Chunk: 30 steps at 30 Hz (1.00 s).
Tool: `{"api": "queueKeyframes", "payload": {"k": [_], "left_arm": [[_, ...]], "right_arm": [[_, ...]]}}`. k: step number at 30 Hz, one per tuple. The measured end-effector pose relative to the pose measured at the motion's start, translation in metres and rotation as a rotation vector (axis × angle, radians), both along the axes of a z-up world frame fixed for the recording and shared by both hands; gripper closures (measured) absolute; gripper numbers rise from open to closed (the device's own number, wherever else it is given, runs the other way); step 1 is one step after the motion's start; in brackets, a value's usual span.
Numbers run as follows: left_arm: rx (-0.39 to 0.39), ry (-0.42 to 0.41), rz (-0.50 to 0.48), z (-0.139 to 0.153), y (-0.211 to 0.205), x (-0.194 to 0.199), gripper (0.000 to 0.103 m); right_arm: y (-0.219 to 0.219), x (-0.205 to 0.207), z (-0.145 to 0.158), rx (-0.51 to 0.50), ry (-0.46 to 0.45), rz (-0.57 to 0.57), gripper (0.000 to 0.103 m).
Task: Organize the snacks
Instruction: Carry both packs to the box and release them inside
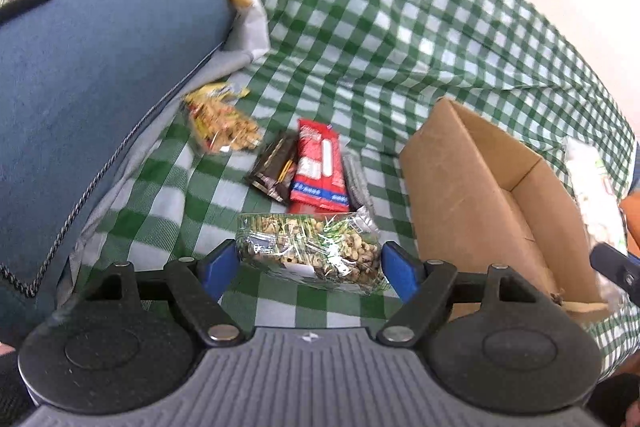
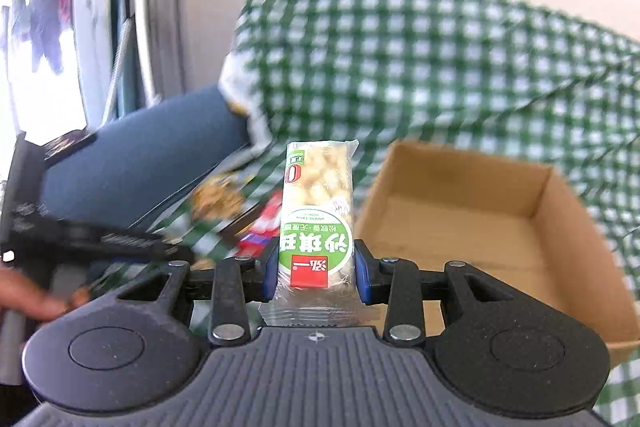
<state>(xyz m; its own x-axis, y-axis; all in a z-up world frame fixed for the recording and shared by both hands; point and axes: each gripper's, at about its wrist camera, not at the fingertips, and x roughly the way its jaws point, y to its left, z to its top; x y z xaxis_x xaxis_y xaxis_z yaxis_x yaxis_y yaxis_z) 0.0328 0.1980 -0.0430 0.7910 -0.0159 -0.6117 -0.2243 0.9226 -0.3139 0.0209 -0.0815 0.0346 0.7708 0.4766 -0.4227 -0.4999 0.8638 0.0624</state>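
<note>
My left gripper (image 1: 308,267) is open around a clear green-printed snack packet (image 1: 310,251) lying on the checked cloth; the blue fingers (image 1: 218,267) stand just off its two ends. Beyond it lie a red packet (image 1: 320,163), a black packet (image 1: 276,167) and a yellow packet (image 1: 220,123). My right gripper (image 2: 316,273) is shut on a green-and-white sachima bar (image 2: 318,215), held upright just left of the open cardboard box (image 2: 480,227). The box also shows at the right in the left wrist view (image 1: 480,195). The box looks empty.
A green-and-white checked cloth (image 1: 380,27) covers the sofa seat and back. A blue cushion (image 1: 100,87) lies at the left. The left gripper and a hand show blurred at the left of the right wrist view (image 2: 80,239).
</note>
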Motion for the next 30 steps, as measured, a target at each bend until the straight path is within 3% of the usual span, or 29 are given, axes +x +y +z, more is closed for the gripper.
{"api": "queueKeyframes", "payload": {"k": [6, 12, 18, 23, 24, 25, 28, 30], "left_arm": [[0.023, -0.027, -0.014, 0.019, -0.019, 0.001, 0.021], [0.015, -0.105, -0.041, 0.060, -0.052, 0.019, 0.021], [0.051, -0.190, -0.137, 0.103, -0.106, 0.052, 0.021], [0.009, -0.175, -0.260, 0.108, -0.151, 0.083, 0.021], [0.003, -0.161, -0.285, 0.107, -0.161, 0.088, 0.020], [-0.001, -0.148, -0.309, 0.105, -0.171, 0.094, 0.016], [0.006, -0.142, -0.344, 0.101, -0.187, 0.105, 0.008], [0.018, -0.138, -0.297, 0.095, -0.182, 0.105, 0.008]], "right_arm": [[-0.039, 0.016, -0.021, 0.102, 0.022, -0.127, 0.065], [-0.063, 0.029, -0.024, 0.174, 0.006, -0.217, 0.065], [-0.092, 0.047, -0.031, 0.246, 0.025, -0.339, 0.086], [-0.109, 0.060, -0.041, 0.263, 0.058, -0.412, 0.086], [-0.114, 0.060, -0.043, 0.259, 0.055, -0.442, 0.081], [-0.119, 0.060, -0.045, 0.257, 0.054, -0.473, 0.066], [-0.135, 0.061, -0.046, 0.258, 0.026, -0.592, 0.037], [-0.146, 0.063, -0.049, 0.248, 0.021, -0.672, 0.035]]}}
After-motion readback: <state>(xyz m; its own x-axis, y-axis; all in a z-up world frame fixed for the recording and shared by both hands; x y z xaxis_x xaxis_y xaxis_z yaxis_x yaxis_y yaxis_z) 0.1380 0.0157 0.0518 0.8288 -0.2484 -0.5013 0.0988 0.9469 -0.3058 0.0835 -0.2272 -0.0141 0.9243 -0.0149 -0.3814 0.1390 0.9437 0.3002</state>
